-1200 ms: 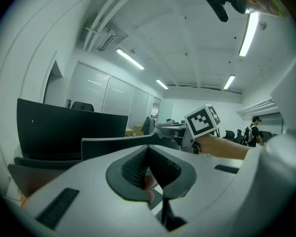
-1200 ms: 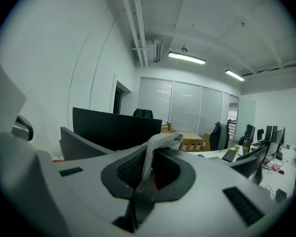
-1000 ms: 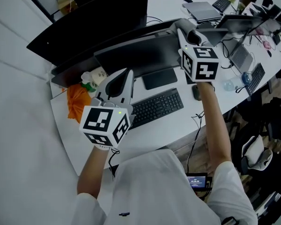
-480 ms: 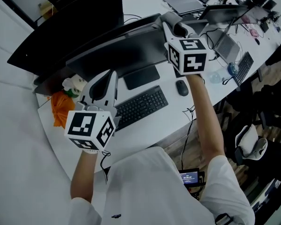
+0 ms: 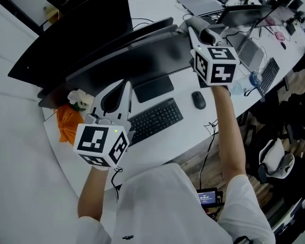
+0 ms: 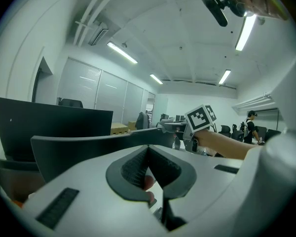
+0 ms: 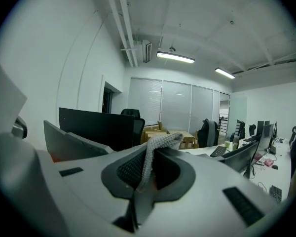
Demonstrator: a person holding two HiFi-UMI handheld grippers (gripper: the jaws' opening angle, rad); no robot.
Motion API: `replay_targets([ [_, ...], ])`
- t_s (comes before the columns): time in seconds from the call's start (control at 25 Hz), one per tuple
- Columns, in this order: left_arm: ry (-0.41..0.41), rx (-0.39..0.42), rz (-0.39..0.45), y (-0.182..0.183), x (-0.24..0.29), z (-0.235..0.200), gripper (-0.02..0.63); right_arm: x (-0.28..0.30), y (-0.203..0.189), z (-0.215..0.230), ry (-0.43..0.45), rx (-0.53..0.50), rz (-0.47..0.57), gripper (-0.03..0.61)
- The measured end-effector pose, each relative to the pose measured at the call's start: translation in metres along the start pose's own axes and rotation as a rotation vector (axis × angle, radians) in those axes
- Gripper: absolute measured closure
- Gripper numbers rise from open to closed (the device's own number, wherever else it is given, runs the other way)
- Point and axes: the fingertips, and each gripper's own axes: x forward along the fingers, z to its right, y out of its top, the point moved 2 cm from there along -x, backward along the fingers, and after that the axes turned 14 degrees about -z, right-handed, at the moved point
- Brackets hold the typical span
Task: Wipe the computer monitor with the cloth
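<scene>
White desk curves through an open office, with rows of screens and chairs beyond. On it, nearest the person, stands the dark computer monitor, seen from above, with a second dark screen behind it. That makes two at this end, and more stand further along.

The right gripper is raised to the monitor's upper right corner. Its jaws are pinched on the one grey cloth, which pokes up from between them. The head view is too steep to show whether the cloth touches the screen; probably it sits just at the top edge.

The left gripper hovers low by the monitor's left end. Its jaws are pressed together with nothing of the task between them.

I judge the task to be at the approach, with wiping about to start. The next move calls for turning the cloth flat against the glass. It then needs a light sweep across, gentle enough not to rock the stand.

One keyboard and one mouse lie in front of the monitor. One orange bundle sits at the left.
</scene>
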Motion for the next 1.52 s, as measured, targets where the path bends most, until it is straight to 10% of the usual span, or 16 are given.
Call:
replay_targets([
  [1.52,-0.023,0.011,-0.091,-0.015,0.053,0.023,0.6,0.004,-0.039,0.147,-0.097,0.071,-0.028,0.548],
])
